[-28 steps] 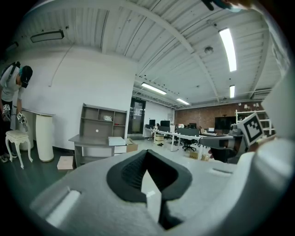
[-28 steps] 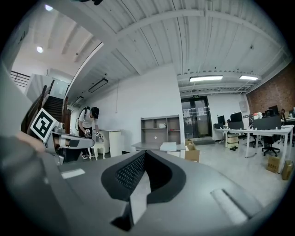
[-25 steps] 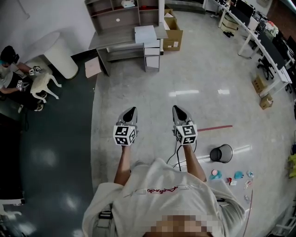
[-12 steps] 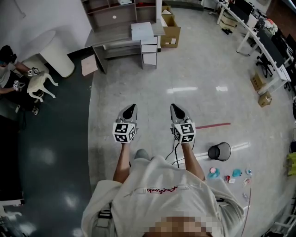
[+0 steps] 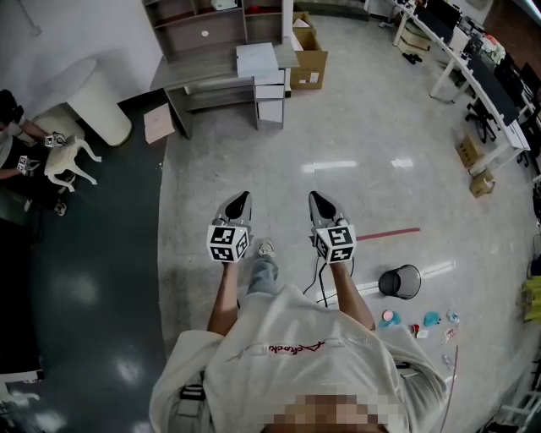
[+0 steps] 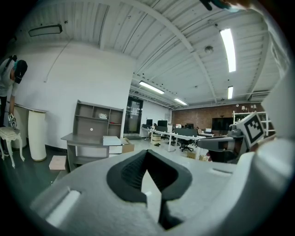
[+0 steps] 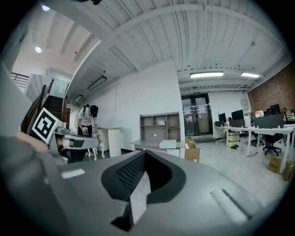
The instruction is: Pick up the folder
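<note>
Item: left gripper, held out in front of the person over the pale polished floor; fingers pressed together with nothing between them, as its own view confirms. Item: right gripper, alongside the left with a gap between the two, pointing the same way; fingers likewise closed and empty. Item: folder, pale, lying flat on the right end of the grey desk across the room, well apart from both grippers; it also shows in the left gripper view and the right gripper view. Item: open shelf unit standing on the back of that desk, with a small white object on its upper shelf. Item: white drawer unit under the desk's right end. Item: open cardboard box on the floor just beside the desk. Item: flat cardboard piece near the desk's left leg. Item: white cylindrical stand by the wall. Item: second person at the far left beside a white stool. Item: black mesh wastebasket to the right of the holder, near small coloured objects. Item: red tape strip on the floor. Item: row of white office desks with monitors along the right.
</note>
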Demonstrator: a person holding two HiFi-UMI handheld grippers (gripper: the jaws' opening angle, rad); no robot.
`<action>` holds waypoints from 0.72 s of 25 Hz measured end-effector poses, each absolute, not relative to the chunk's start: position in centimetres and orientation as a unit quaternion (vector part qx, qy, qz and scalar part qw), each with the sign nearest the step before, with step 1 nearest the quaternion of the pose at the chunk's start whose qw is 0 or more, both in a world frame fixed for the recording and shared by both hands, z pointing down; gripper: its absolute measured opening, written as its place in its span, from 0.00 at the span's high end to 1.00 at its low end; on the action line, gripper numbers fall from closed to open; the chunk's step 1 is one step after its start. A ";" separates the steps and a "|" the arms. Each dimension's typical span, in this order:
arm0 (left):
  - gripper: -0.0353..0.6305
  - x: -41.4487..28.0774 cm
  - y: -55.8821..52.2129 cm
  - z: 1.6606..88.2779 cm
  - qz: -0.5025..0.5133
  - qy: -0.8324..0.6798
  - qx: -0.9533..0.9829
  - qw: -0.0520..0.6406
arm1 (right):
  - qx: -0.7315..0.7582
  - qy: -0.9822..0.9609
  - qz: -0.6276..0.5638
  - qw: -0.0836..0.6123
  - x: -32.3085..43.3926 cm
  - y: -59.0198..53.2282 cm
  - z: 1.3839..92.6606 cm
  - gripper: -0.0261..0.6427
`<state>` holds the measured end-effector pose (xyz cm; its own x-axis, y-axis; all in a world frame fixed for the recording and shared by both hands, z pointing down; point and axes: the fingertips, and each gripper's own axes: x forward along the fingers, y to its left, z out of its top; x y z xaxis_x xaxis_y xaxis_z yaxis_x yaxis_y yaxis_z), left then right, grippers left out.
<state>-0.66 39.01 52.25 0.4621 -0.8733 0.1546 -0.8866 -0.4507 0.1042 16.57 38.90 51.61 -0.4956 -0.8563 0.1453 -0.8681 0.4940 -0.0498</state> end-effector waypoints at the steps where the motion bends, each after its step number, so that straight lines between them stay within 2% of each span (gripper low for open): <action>1: 0.95 -0.7 38.4 52.3 0.039 -0.516 0.852 0.084 | 0.499 -0.863 0.059 0.051 16.5 38.3 51.7 0.95; 18: 0.95 -2.1 24.1 51.8 0.033 -0.511 0.856 0.078 | 0.497 -0.864 0.059 0.061 14.2 24.4 52.0 0.95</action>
<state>-2.15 24.11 51.83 0.4761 -0.8688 0.1360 -0.8791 -0.4663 0.0988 14.18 24.38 51.98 -0.4996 -0.8506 0.1638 -0.8650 0.4999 -0.0425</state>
